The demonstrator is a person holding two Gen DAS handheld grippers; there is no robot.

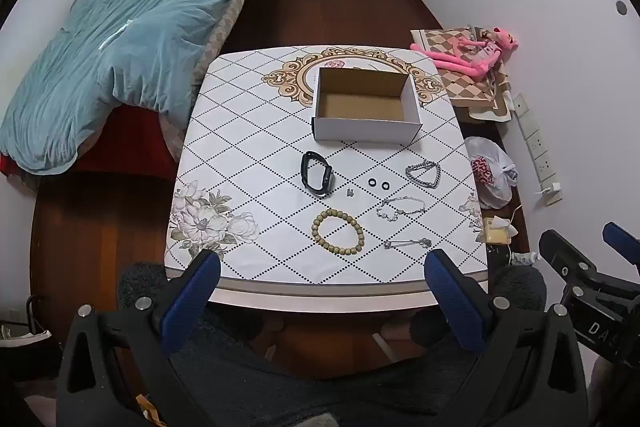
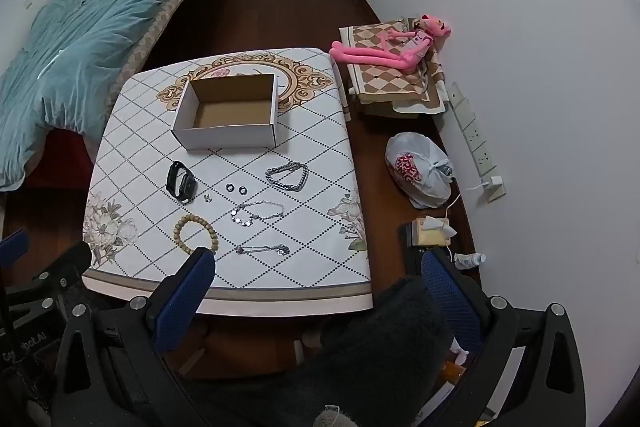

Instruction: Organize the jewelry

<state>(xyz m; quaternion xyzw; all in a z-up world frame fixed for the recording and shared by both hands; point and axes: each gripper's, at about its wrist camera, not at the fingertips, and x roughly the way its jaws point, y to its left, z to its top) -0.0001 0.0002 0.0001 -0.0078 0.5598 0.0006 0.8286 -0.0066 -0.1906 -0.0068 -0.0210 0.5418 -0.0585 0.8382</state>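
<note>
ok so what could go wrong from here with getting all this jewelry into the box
1. The thin silver chains lie flat on the table; wide pads may slide over them or snag a loop.
2. The two small black rings and the tiny earring sit close together, so grabbing one may knock another away.
3. The bead bracelet and the nearest chain lie near the table's front edge and could be pushed off.

An open cardboard box, white outside and brown inside, stands empty toward the far side of the worktop. Nearer than it lie a black smartwatch on its side, a tiny metal charm, two small black rings side by side and a heavy silver chain bracelet. Closer still rest a wooden bead bracelet in a ring, and two thin silver chains, one nearer the edge.
</note>
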